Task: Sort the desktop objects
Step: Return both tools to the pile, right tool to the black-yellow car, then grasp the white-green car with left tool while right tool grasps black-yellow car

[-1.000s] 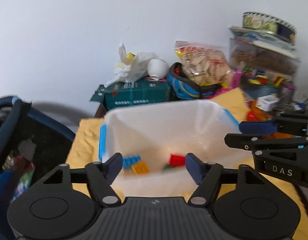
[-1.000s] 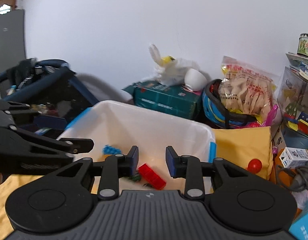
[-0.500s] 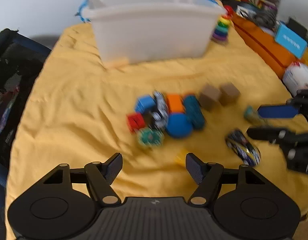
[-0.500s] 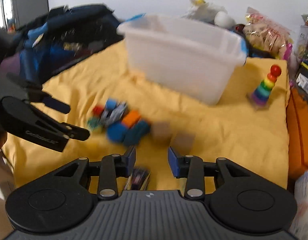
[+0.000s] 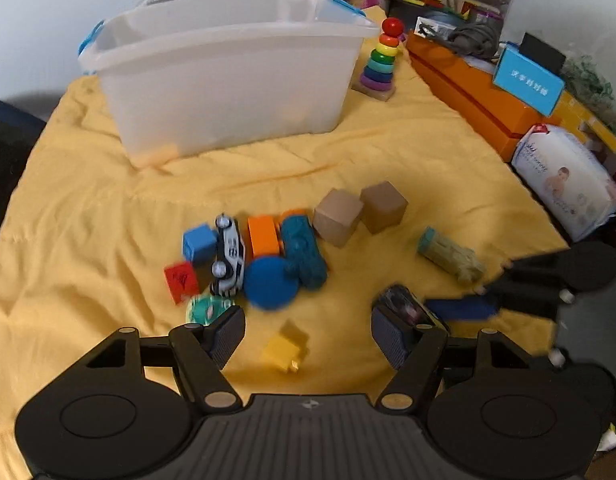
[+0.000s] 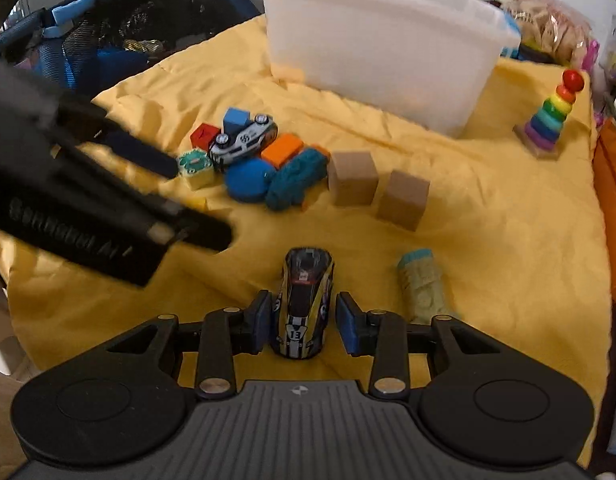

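Yellow cloth (image 5: 88, 220) covers table. White bin (image 5: 228, 68) far ahead of left gripper (image 5: 304, 330); toy cluster (image 5: 252, 256), two wooden cubes (image 5: 360, 212) between; rainbow stacker (image 5: 378, 60) beside bin.

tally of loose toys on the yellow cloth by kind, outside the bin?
Toy cars: 2 (white car, black and yellow car)
Plain wooden cubes: 2 ()
Coloured blocks: 5 (blue, red, orange, green-faced, small yellow)
Blue disc: 1
Teal figure: 1
Pale green figure: 1
Ring stacker: 1
Total: 13
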`<state>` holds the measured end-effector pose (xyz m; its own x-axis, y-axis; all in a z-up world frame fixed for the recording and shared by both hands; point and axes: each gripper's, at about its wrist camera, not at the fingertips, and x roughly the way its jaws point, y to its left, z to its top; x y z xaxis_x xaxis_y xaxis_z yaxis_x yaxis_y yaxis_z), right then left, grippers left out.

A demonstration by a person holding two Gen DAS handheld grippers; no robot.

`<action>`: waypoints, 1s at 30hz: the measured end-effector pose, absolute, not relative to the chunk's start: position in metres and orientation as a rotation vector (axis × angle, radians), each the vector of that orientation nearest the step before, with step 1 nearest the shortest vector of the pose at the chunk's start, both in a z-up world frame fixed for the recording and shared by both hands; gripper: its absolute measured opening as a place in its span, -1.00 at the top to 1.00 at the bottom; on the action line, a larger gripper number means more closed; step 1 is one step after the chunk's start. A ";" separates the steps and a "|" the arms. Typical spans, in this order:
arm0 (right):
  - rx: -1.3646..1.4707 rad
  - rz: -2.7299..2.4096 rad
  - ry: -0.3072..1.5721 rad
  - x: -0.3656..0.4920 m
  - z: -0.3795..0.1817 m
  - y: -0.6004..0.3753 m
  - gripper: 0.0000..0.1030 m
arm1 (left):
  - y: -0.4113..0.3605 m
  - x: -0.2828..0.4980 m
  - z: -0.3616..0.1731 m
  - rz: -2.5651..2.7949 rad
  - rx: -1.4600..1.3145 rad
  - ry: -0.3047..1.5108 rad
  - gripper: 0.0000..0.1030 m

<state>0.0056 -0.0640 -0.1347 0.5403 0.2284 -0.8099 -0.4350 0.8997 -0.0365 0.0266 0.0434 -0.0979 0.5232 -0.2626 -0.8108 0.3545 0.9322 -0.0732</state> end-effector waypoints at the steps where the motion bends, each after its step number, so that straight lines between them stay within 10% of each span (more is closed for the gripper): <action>1: -0.247 0.403 0.917 0.003 -0.135 -0.065 0.36 | 0.043 0.028 -0.098 -0.363 0.101 0.949 -0.42; 8: -0.266 0.398 0.922 -0.010 -0.132 -0.074 0.36 | 0.057 0.049 -0.099 -0.348 0.171 0.893 -0.27; 16: -0.272 0.399 0.917 -0.011 -0.134 -0.072 0.36 | 0.063 0.081 -0.114 -0.325 0.172 0.939 0.55; 30: -0.275 0.404 0.916 -0.012 -0.134 -0.073 0.36 | 0.057 -0.015 -0.088 -0.481 0.080 1.065 0.56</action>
<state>-0.0119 -0.0729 -0.1344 0.5420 0.2202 -0.8110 -0.4504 0.8908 -0.0592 -0.0155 0.0569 -0.0883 0.3921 -0.3402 -0.8547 0.4164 0.8941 -0.1648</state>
